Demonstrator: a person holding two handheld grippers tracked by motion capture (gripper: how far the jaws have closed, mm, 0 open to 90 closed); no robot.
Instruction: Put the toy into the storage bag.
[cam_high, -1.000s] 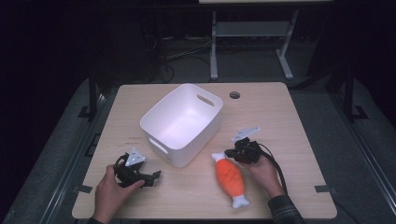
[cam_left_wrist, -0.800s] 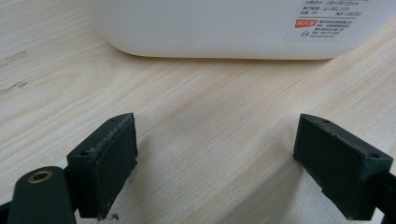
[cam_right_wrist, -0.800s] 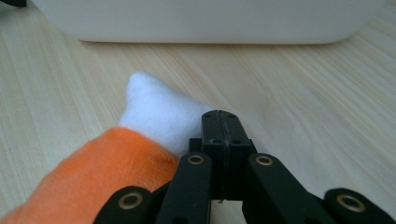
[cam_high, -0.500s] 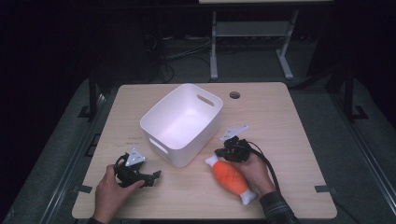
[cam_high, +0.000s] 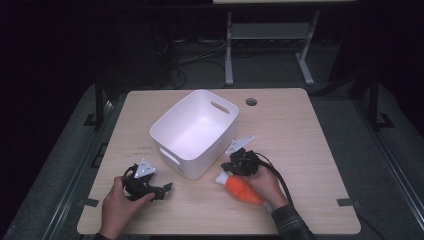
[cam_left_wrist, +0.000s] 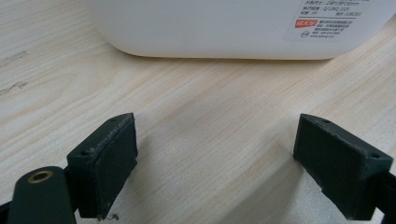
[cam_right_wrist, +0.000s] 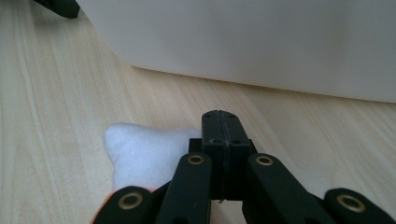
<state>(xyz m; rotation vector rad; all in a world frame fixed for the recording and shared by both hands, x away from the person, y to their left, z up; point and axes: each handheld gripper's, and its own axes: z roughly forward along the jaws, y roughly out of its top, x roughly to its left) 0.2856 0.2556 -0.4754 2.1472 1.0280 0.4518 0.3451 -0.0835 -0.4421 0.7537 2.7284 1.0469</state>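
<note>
The right gripper, jaws closed on nothing, sits over the orange plush toy's white end beside the white bin; the left gripper rests open on the worktop.

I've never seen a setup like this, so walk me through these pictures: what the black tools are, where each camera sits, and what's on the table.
A person sits at a wooden table and holds a hand tool with two jaws, a gripper, in each hand. The high view looks down from above. The other two pictures come from cameras riding on the tools, looking along their black jaws.

The left gripper rests on the wood with its jaws wide apart and nothing between them. The right gripper has its jaws shut together and holds nothing; it sits over an orange and white plush toy lying flat. Between the hands stands an empty white bin with cut-out handles.
</note>
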